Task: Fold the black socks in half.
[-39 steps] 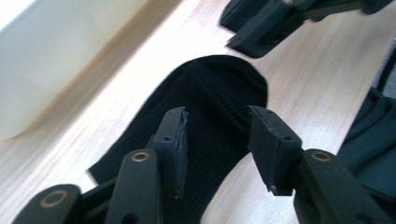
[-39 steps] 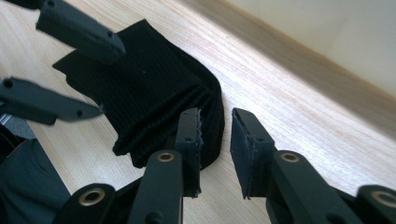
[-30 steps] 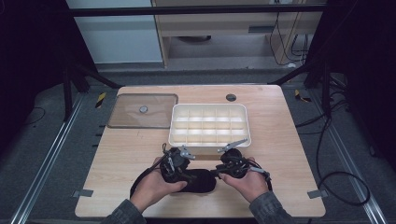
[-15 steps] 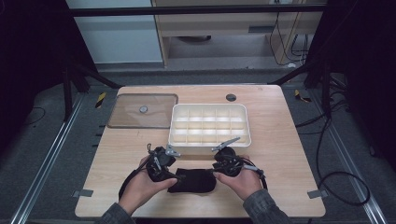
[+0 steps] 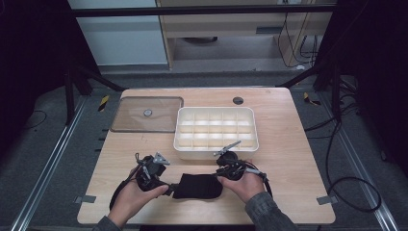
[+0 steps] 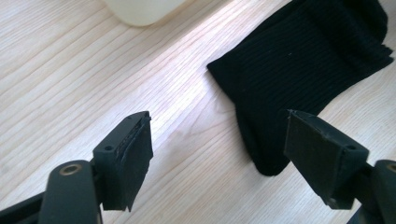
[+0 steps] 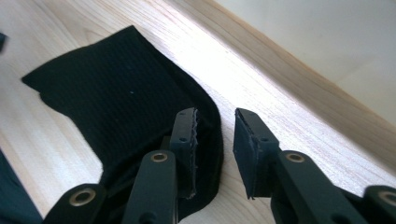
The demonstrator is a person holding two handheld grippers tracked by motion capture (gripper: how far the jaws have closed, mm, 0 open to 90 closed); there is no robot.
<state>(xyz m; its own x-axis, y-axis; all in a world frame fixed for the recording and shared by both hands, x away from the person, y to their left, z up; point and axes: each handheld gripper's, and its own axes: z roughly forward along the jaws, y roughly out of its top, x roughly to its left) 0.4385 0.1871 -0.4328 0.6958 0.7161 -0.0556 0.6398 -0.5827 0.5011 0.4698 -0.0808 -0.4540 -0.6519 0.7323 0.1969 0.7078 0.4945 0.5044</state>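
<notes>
Sock [image 5: 198, 186]: black, lying folded on table [image 5: 298, 163], outside compartment box [image 5: 216, 153].
Left gripper [image 6: 219, 154]: jaws just opened wide, nothing between.
Right gripper [image 7: 215, 140]: jaws just narrowing, one jaw resting on sock edge, no grip yet.
Left to do: probably further folding and storing.

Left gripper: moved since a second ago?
Yes. The left gripper has slid left off the sock, away from the tray; its jaws have just been opening, nothing between them.

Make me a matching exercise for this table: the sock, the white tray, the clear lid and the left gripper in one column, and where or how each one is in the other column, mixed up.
1. sock
2. white tray
3. clear lid
4. left gripper

A. flat on the table, left of the tray
B. fingers apart, nothing between them
C. middle of the table, compartments empty
D. lying between the two hands

Pairs: 1-D, 2-C, 3-A, 4-B
</notes>
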